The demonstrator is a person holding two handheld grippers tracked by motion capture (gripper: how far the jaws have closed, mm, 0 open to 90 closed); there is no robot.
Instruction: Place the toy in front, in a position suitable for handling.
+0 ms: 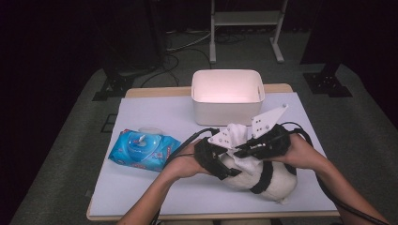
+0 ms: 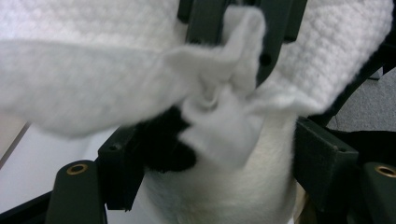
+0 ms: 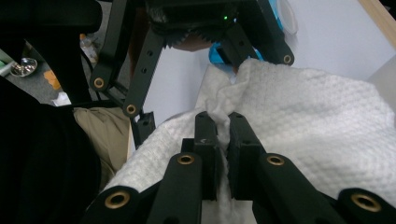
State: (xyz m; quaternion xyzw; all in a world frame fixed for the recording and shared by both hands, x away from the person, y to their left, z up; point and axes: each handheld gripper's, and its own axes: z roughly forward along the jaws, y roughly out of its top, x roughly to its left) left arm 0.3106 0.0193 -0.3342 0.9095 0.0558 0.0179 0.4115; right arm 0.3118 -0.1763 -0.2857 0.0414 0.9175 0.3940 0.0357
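White wipe sits pinched inside the right hand-held gripper.

The blue plastic wet-wipe pack's print is too small to read; the white textured cloth blurs close up.

You're working in what looks like a lab or recording studio, not a home. The table with its pale sheet stands alone on grey carpet, with dark surroundings. Cables trail across the floor behind. A metal stand and black tripod feet ring the table. The dark background is hard to read.
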